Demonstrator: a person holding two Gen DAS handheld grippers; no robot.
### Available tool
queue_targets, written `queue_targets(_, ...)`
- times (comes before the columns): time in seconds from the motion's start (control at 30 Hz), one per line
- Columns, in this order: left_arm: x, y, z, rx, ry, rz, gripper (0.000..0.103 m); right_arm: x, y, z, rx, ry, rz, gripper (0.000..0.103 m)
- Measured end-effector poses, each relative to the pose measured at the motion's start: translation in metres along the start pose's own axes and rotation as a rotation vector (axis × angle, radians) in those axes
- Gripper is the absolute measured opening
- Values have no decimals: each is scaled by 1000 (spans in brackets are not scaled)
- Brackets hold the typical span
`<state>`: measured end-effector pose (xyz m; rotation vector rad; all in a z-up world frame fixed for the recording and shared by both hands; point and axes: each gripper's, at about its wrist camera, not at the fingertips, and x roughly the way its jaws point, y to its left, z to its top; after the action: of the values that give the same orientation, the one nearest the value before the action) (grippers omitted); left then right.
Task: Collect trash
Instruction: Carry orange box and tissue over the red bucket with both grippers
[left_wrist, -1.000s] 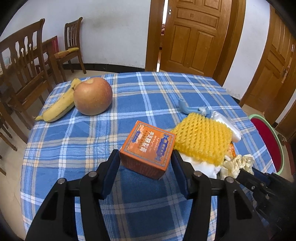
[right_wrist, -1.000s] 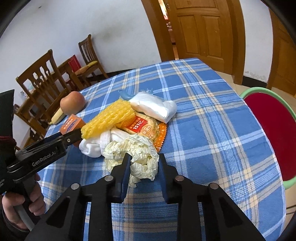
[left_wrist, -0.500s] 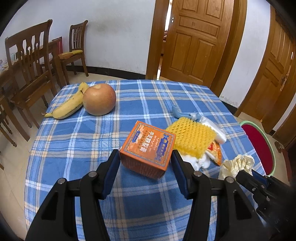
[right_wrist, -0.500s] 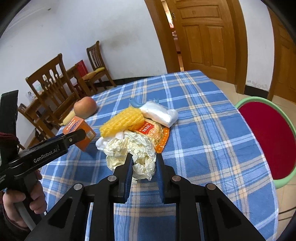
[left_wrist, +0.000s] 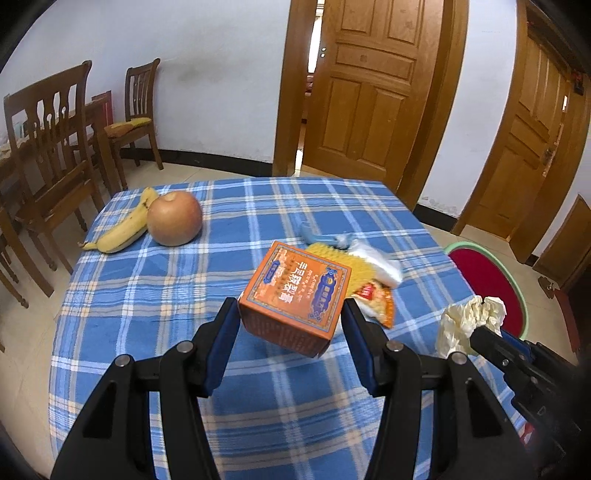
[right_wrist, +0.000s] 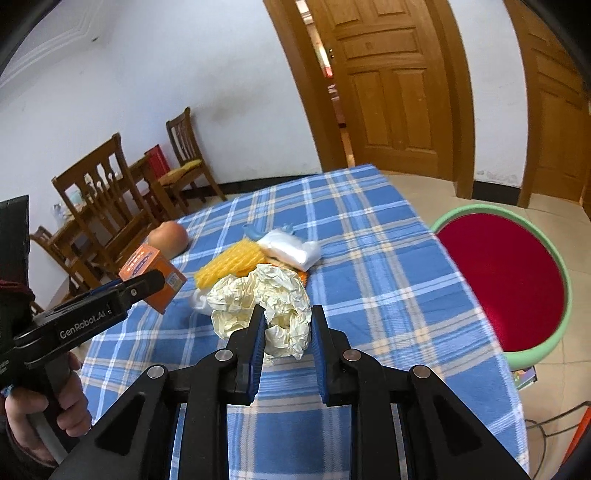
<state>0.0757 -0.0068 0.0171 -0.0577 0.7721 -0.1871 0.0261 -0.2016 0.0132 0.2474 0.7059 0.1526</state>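
Orange printed cardboard box (left_wrist: 295, 295): clamped between jaws of left gripper (left_wrist: 290, 345), about half open, box tilted w/ one lower corner hanging below the pads, clear of the tabletop (left_wrist: 155, 302). Crumpled cream paper wad (right_wrist: 266, 302): pinched in right gripper (right_wrist: 288, 332), jaws nearly closed, most of the wad bulging out in front of the pads, also off the cloth. Left hand (right_wrist: 44, 406) visible on its handle in the right wrist view.

Left on the blue checked cloth, just beyond the box: yellow foam fruit net (right_wrist: 229, 262), orange snack wrapper (left_wrist: 375, 301), white plastic bag (right_wrist: 290, 251), small blue plastic piece (left_wrist: 321, 238), bunched together and touching. Far edge: apple (left_wrist: 174, 218) touching banana (left_wrist: 123, 230), prob. not trash. Red round stool w/ green rim (right_wrist: 498, 277) beside the table.

Risks (judgement): box held askew, so it may pivot or slip if swung fast; wad gripped by a small fold only, loose paper could tear free or unfurl. No bin visible in either view, so where to drop is unclear.
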Motion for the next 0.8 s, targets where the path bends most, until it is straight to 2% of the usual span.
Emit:
queue_targets(0.3,-5,-34,5,44,-15,-44,57,-19,-25,3,38,-31,-44,23)
queue_targets(0.8,13,-103,15,132,7,-135,57,-41,-85,9,128,-79,-158,23)
